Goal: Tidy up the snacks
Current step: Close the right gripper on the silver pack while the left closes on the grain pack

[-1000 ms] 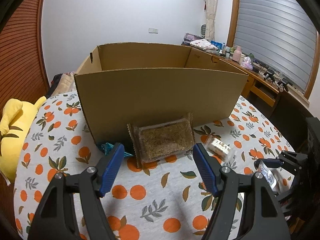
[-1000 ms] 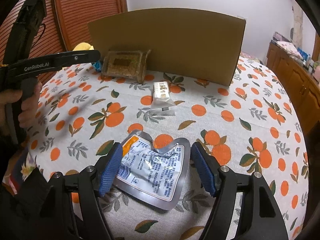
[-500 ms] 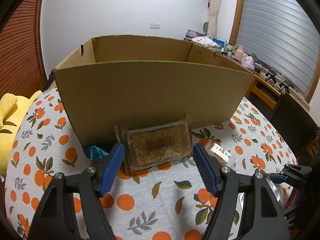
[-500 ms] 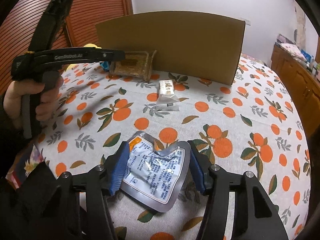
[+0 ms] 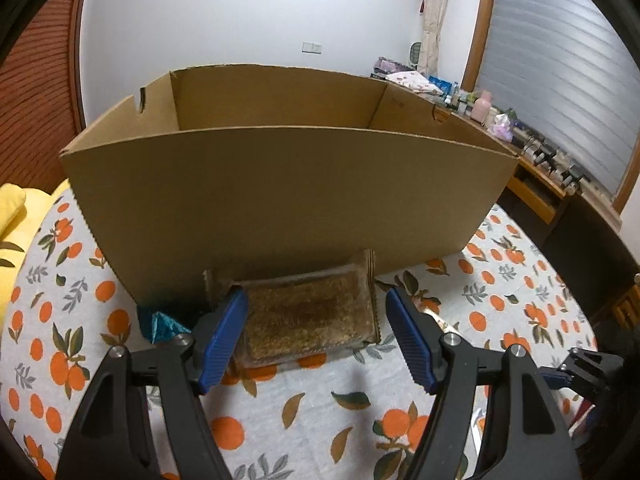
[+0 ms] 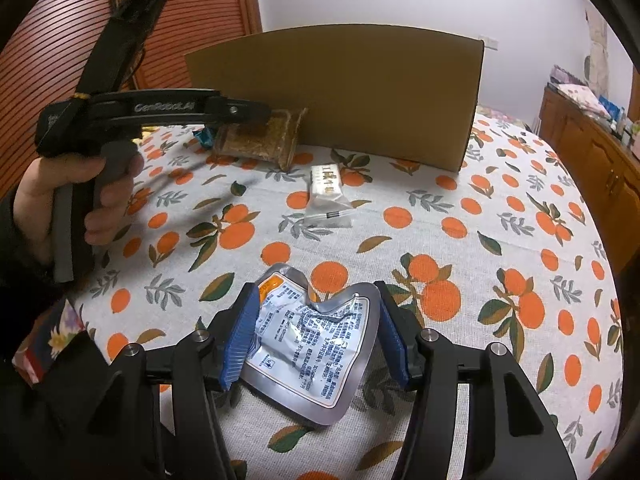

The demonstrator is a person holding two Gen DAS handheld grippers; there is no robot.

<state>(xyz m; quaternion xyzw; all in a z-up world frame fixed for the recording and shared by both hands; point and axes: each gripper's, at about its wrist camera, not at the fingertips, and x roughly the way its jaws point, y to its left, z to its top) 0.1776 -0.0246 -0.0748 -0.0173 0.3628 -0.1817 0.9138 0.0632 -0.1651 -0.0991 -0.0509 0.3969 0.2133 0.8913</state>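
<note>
A clear packet of brown snack (image 5: 306,316) leans against the front wall of a big open cardboard box (image 5: 280,196). My left gripper (image 5: 316,332) is open, its blue fingers on either side of that packet, not pressing it. My right gripper (image 6: 316,332) has closed on a silver foil pouch (image 6: 310,344) with blue print; the pouch is buckled between the pads, on the tablecloth. A small white wrapped snack (image 6: 328,184) lies in front of the box (image 6: 352,92). The brown packet (image 6: 260,140) also shows in the right wrist view.
A teal wrapper (image 5: 160,322) lies left of the brown packet at the box's foot. The round table has an orange-print cloth (image 6: 500,240). A yellow plush (image 5: 16,216) is at the left edge. A wooden sideboard (image 6: 592,148) with clutter stands to the right.
My left gripper has moved forward to the brown packet, which now sits between its fingers. My right gripper's fingers have closed in on the foil pouch and crumpled it.
</note>
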